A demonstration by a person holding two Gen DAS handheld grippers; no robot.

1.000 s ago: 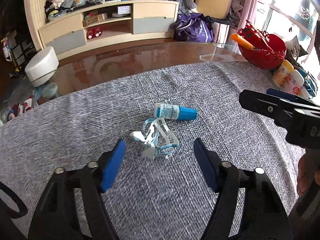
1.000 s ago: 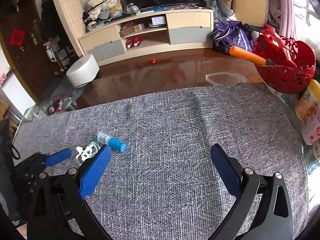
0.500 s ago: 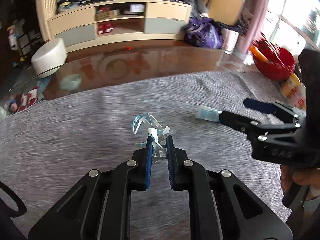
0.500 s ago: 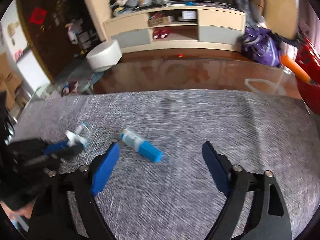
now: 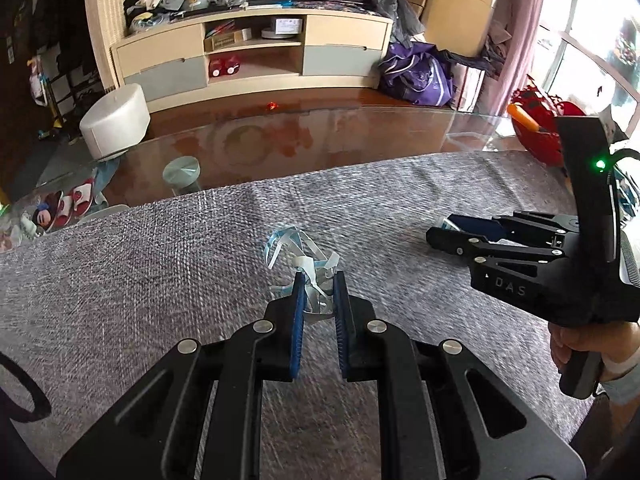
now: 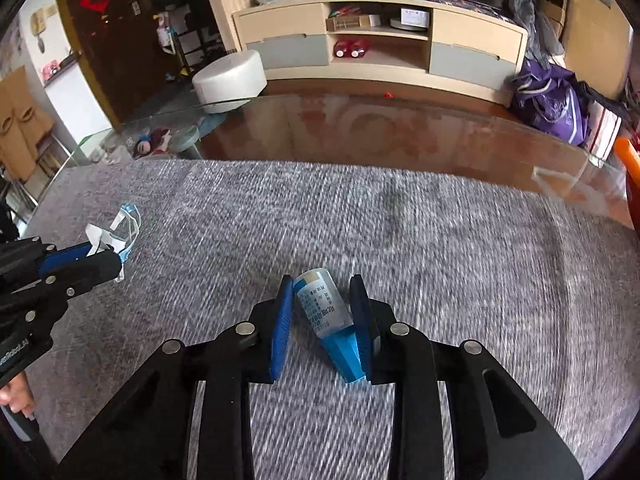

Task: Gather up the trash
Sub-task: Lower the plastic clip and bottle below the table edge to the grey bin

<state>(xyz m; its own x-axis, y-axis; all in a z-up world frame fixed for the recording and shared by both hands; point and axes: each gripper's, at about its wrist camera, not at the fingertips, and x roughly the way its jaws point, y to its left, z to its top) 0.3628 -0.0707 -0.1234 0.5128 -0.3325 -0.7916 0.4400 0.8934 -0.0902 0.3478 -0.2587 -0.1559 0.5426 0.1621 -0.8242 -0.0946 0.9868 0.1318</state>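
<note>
Crinkled plastic scrap (image 5: pixel 308 264), cylindrical bottle (image 6: pixel 324 304)

A living room in daylight. The worktop (image 5: pixel 168 280) is covered by a grey woven cloth; beyond the cloth its bare glass edge (image 5: pixel 280 140) reflects a reddish-brown floor. Against the far wall stands a low beige TV cabinet (image 5: pixel 256 56) with grey drawers and open shelves, clothes piled on its left end. A round white stool (image 5: pixel 116 120) sits on the floor. A pink curtain (image 5: pixel 520 32) hangs beside a bright window (image 5: pixel 580 40) at right.
</note>
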